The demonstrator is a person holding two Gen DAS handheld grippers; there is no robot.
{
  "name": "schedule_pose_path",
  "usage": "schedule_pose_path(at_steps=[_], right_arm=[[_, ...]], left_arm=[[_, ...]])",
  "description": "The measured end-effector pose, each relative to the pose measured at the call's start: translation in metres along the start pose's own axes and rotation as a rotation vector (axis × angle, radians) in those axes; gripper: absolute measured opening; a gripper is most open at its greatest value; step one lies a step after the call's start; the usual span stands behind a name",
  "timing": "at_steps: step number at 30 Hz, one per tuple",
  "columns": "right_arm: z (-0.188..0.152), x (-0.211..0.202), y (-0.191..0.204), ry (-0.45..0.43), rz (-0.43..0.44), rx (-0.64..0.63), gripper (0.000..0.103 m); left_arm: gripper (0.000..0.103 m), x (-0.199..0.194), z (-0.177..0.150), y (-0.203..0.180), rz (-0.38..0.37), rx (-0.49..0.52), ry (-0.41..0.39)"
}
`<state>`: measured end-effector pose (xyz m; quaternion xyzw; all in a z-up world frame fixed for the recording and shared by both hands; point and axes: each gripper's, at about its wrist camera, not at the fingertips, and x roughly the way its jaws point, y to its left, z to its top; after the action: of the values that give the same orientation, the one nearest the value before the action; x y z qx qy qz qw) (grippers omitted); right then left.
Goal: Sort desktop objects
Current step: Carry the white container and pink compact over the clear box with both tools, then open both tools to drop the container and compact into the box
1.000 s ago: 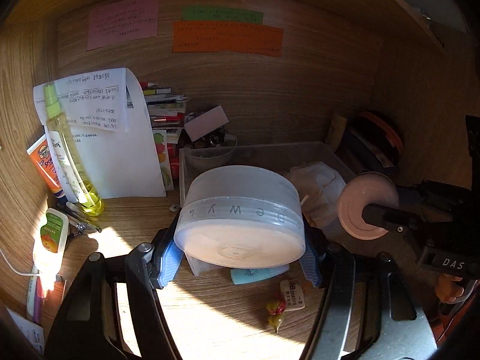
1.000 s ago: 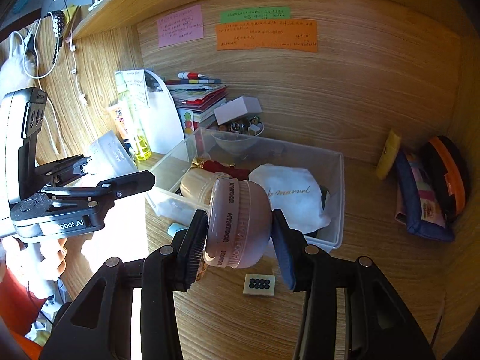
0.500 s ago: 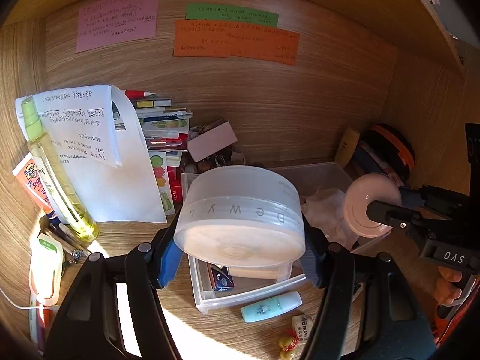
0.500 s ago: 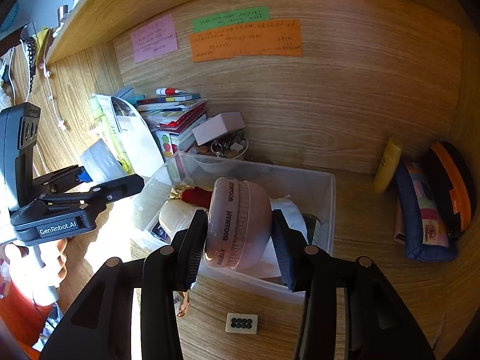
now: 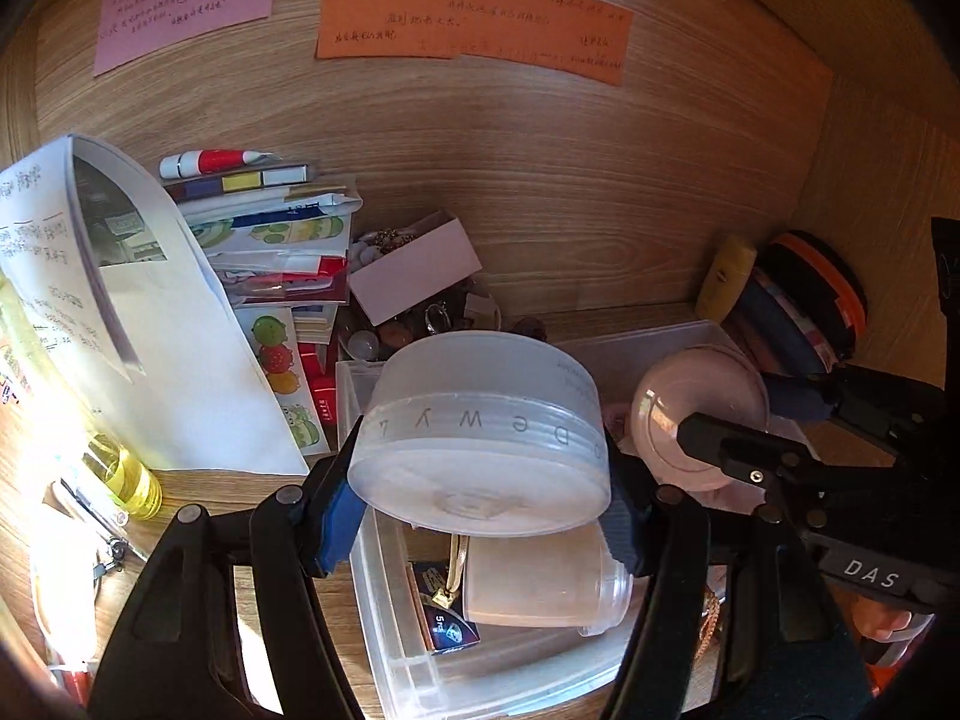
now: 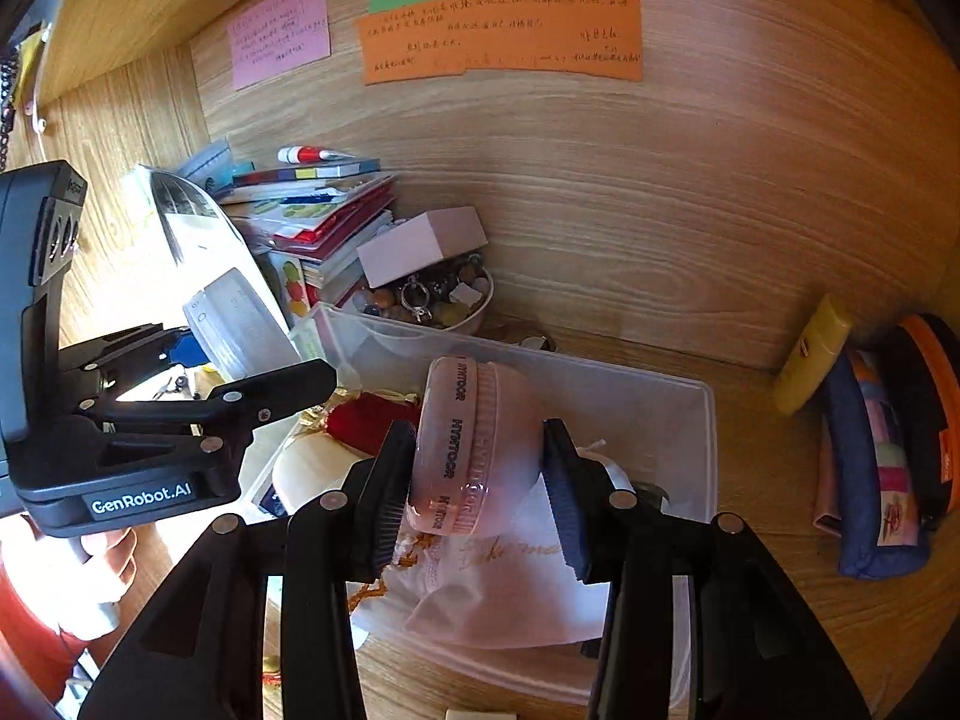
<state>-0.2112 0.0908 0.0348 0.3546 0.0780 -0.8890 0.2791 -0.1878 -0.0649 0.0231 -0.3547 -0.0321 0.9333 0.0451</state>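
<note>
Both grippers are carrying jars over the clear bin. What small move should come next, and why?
Probably lower the right gripper a little and release the pink jar. It hangs over the clear bin, above the white pouch, a soft open spot. The left gripper, holding the frosted jar, sits over a beige jar, so it should likely wait.

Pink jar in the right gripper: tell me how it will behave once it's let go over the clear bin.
The pink jar is round and held on its side, so it may roll. Below it lies a white cloth bag, likely a soft landing. Its ribbed lid band probably helps the right gripper grip; the smooth body looks more slippery.
</note>
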Motion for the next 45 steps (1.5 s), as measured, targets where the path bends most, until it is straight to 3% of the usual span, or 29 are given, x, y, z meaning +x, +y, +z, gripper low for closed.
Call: schedule_pose_path(at_steps=[10,21,32,41,45], right_arm=[[-0.002,0.026,0.002,0.017,-0.03,-0.031,0.039],[-0.009,0.029,0.008,0.011,-0.045,-0.088,0.045],[-0.006,0.027,0.002,0.052,-0.015,-0.023,0.054],[-0.006,-0.003,0.005,0.01,-0.038,-0.023,0.064],[-0.011,-0.019,0.006,-0.005,-0.064,-0.034,0.069]], left_arm=[[0.065,0.023,-0.007,0.004,-0.011,-0.004,0.062],[0.065,0.024,-0.008,-0.001,0.009,0.013,0.046],[0.066,0.011,-0.009,0.001,0.001,0.006,0.019],[0.074,-0.016,-0.008,-0.003,0.022,0.007,-0.042],[0.083,-0.028,-0.01,-0.006,0.042,0.009,-0.067]])
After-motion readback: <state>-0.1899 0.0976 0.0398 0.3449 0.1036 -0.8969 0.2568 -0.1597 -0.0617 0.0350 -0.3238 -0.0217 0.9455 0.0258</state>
